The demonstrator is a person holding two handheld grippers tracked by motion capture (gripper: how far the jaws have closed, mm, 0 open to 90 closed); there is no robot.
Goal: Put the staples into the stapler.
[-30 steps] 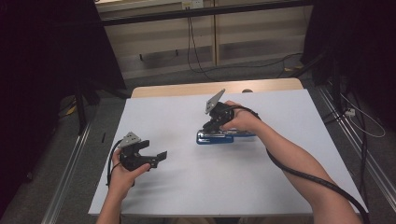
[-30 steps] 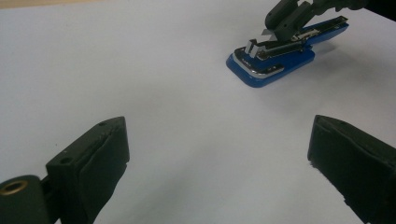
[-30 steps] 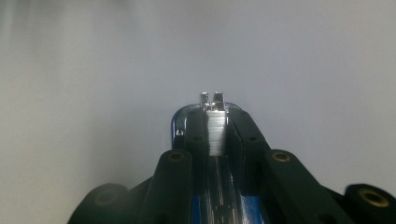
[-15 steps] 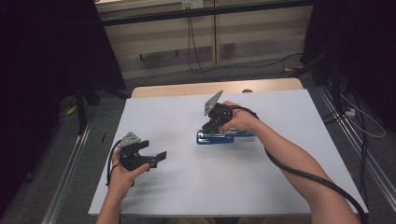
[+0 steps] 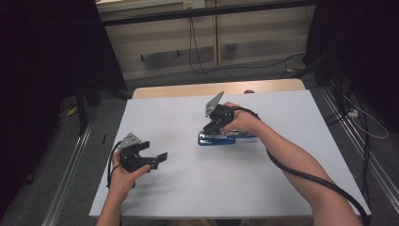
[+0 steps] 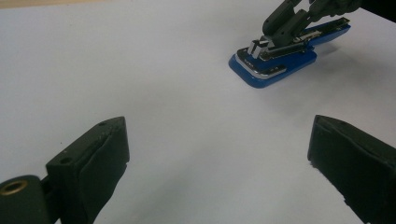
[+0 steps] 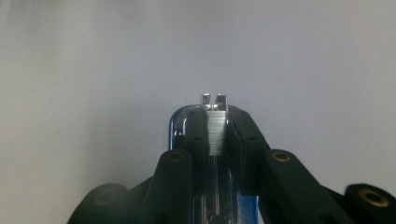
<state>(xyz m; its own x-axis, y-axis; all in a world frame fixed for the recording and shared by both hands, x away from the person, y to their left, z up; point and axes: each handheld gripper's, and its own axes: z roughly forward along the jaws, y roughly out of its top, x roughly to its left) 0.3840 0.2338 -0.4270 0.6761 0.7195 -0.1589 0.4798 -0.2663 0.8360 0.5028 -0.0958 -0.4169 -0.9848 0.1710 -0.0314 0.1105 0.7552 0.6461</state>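
- Near the middle of the white surface (image 5: 282,188) lies a blue stapler (image 5: 217,139), flat on its base, its metal nose turned toward the person's left.
- Over it sits the right gripper (image 5: 212,129), jaws drawn narrow and pressed on the stapler's silver staple rail (the right gripper view shows that rail (image 7: 215,133) squeezed between the two black jaws).
- Well apart, toward the near left edge, the left gripper (image 5: 157,157) hangs above bare surface, jaws spread wide with nothing between them.
- From the left gripper view, the stapler (image 6: 275,63) lies farther off, up and to the right.
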